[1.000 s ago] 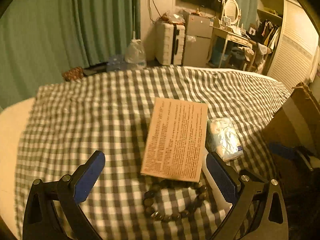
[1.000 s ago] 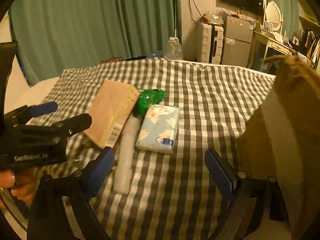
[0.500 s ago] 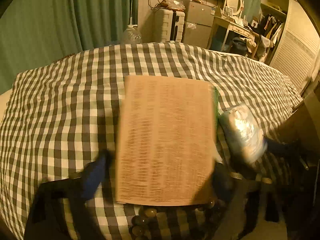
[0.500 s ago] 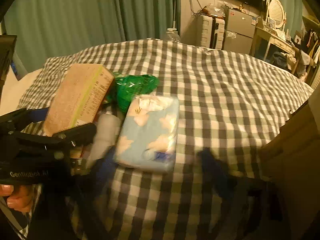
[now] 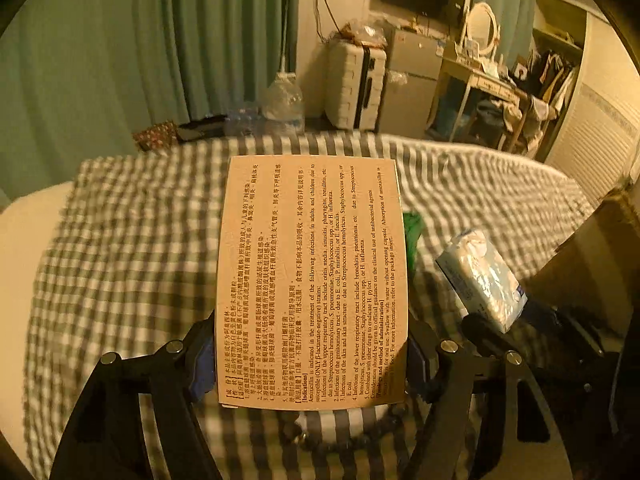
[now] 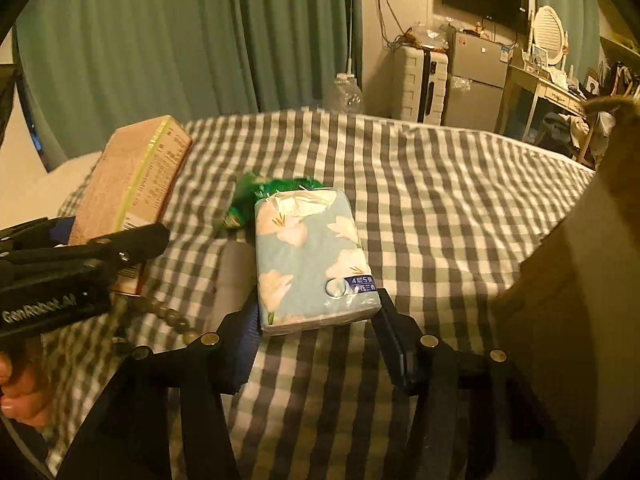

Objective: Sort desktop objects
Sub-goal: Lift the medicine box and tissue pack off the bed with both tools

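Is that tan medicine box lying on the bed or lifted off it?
Lifted. The medicine box sits clamped in the left gripper, tilted above the checked cloth.

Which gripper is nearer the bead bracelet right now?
Left. The left gripper, clamped on the medicine box, hangs just above the bead bracelet. The right gripper, shut on the tissue pack, sits off to the bracelet's right.

Two wrist fisheyes angled down, close over checked cloth [image 5: 120, 264], left's medicine box [image 5: 312, 280] seen in both
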